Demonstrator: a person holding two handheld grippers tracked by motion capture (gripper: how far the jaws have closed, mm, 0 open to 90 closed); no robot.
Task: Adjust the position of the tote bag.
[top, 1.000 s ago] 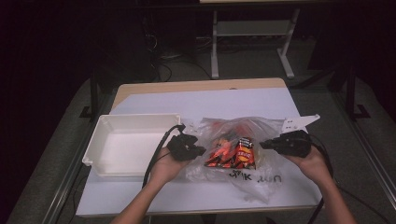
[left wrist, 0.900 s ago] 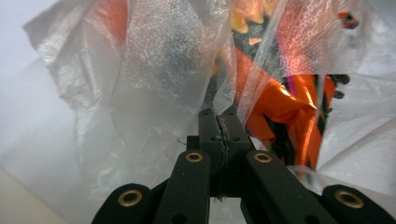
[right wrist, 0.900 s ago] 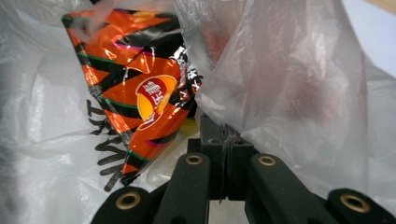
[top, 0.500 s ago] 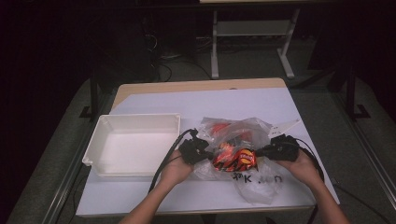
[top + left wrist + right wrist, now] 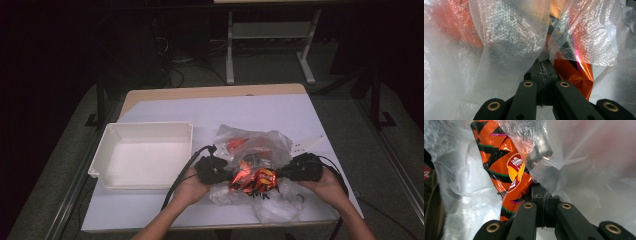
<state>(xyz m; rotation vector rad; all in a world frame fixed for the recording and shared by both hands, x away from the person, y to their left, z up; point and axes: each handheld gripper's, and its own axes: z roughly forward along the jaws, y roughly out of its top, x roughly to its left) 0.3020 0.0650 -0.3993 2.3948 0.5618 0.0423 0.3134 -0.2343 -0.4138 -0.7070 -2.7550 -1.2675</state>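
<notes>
A clear plastic bag (image 5: 255,142) lies crumpled on the white table top, with an orange and black snack packet (image 5: 252,181) inside it. My left gripper (image 5: 226,173) is shut on the bag's left side and my right gripper (image 5: 281,172) is shut on its right side. In the left gripper view the jaws of my left gripper (image 5: 543,64) pinch a fold of bag film (image 5: 509,37), with the orange packet (image 5: 574,75) just behind it. The right gripper view has my right gripper (image 5: 543,193) pinching the film (image 5: 554,173) beside the packet (image 5: 504,167).
An empty white tray (image 5: 114,150) stands left of the bag, close to my left hand. A white perforated strip (image 5: 306,145) lies at the bag's right. The table's front edge (image 5: 200,227) runs just below my hands. Dark floor and a stand lie beyond the far edge.
Both grippers have come inward toward each other and nearer the front edge, still holding the bag. The bag has bunched up between them and the packet has shifted with it.
</notes>
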